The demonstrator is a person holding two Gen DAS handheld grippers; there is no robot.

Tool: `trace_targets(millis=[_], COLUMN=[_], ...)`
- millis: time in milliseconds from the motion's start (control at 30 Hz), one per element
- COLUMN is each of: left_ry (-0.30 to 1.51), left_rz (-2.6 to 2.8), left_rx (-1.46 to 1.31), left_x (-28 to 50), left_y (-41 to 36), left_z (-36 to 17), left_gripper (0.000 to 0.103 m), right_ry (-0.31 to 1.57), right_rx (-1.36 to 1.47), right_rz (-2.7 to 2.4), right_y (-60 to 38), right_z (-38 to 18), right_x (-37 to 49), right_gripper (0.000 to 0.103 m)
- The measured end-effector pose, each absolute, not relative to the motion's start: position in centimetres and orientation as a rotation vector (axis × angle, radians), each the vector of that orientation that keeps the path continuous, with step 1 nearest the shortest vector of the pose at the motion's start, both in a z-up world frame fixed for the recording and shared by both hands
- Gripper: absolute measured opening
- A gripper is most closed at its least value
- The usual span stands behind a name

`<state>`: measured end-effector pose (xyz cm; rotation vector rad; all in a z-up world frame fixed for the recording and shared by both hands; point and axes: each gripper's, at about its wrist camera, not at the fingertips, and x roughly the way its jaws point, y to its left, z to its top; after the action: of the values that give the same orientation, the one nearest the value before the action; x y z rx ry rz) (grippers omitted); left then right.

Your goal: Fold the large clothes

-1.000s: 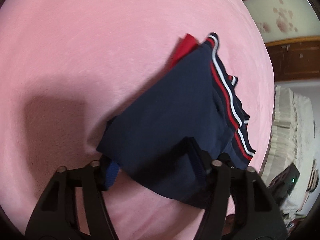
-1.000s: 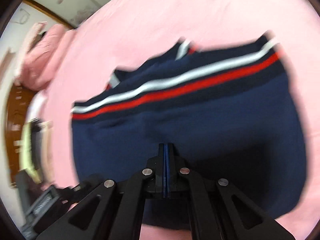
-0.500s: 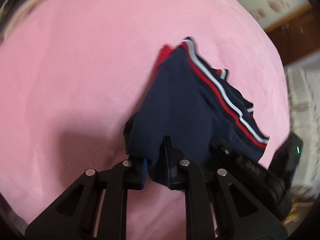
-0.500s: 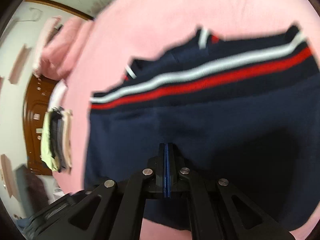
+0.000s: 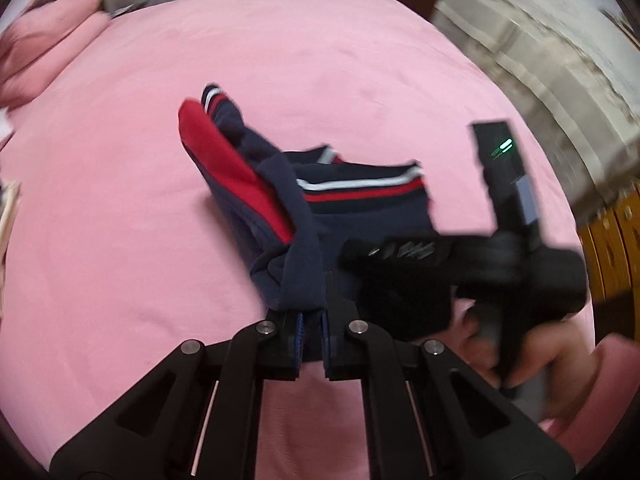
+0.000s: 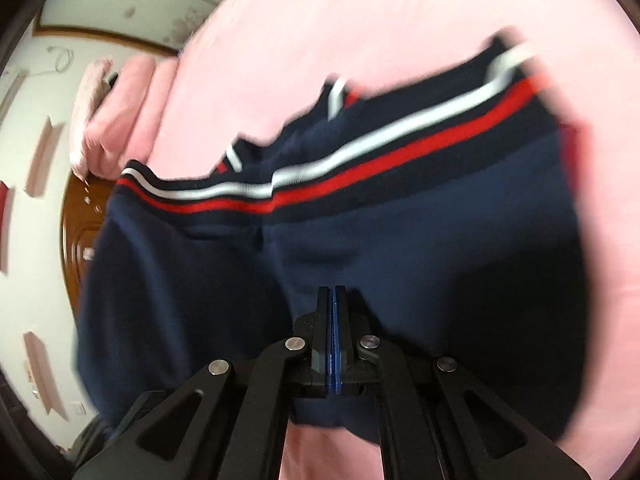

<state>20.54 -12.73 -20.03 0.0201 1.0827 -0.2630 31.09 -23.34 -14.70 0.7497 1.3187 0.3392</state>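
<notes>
Nearest the left wrist camera, the left gripper (image 5: 311, 316) is now clenched on a bunched fold of the navy garment (image 5: 360, 216), where a second ago its jaws stood wide with the cloth only lying between them and half a second ago they were still narrowing. The cloth it pinches rises as a thick navy roll straight out of the pads, and the garment beyond it has changed shape: earlier it lay as a flat slanted panel, now it is gathered and lifted, with a red inner panel (image 5: 224, 152) turned up on the left side and the white and red stripes running across behind. To the right in this view the right gripper (image 5: 420, 276) has come in much closer (before, only a corner of it showed at the edge), and the hand (image 5: 520, 352) that holds it is now visible below it. In the right wrist view the right gripper (image 6: 333, 320) stays pressed tight on the navy cloth, its blue pads together as in both earlier frames, with the garment (image 6: 400, 240) hanging broad in front of it. Farthest off lies the pink bedspread (image 5: 120, 220), under and around the garment, and pink pillows (image 5: 44, 56) have come into sight at its far left corner.
</notes>
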Motion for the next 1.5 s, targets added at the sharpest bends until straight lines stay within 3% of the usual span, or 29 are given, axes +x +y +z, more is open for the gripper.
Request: trace_targets(millis=[167,300,367,433,500,533,833,1067,1133,1167,1500], left_ry=[1.072,1.262,1.341,1.418,1.444,1.446,1.539,1.487,1.485,1.486,1.495], left_rz=[-0.373,-0.42,-0.412,-0.416,-0.384,-0.367,-0.176,-0.086,-0.066,-0.053,-0.011], left_rx=[0.133,0.188,0.232,0.246,0.241,0.235,0.201,0.152,0.139,0.131,0.112], left_x=[19.6,19.6,19.6,19.1,18.1,17.6,15.9,16.2,16.4,16.9,18.5], left_y=[-16.9,-19.9,-20.7,-20.6,-19.4,-18.7,-11.8,-8.4,-7.9,-7.8,-6.2], left_z=[-21.0,-23.6,-24.3,-24.5,-24.0,-23.4,-21.3,-18.3,-18.1,-18.0,-17.6], left_gripper=[0.005,0.006,0.017,0.048,0.062,0.064,0.066,0.066,0.066,0.066,0.066], right_ry=[1.285,1.273,1.259,1.253,1.244,1.232,1.197,1.342,1.331,1.314,1.207], right_rx=[0.822,0.812,0.827,0.855,0.882,0.896,0.835,0.669,0.726,0.749,0.73], right_rz=[0.317,0.29,0.247,0.215,0.206,0.212,0.404,0.294,0.336,0.356,0.16], right_y=[-30.6,-32.4,-33.0,-33.5,-35.0,-35.0,-28.3,-25.1,-24.9,-24.9,-28.4], right_z=[-12.3,-11.3,-11.2,-10.8,-10.1,-9.8,-9.3,-11.2,-11.3,-11.2,-8.8], right_x=[28.2,25.6,25.0,24.5,23.8,23.7,28.4,31.2,31.1,30.9,27.0], right_gripper=[0.001,0.002,0.005,0.018,0.029,0.031,0.032,0.03,0.008,0.006,0.005])
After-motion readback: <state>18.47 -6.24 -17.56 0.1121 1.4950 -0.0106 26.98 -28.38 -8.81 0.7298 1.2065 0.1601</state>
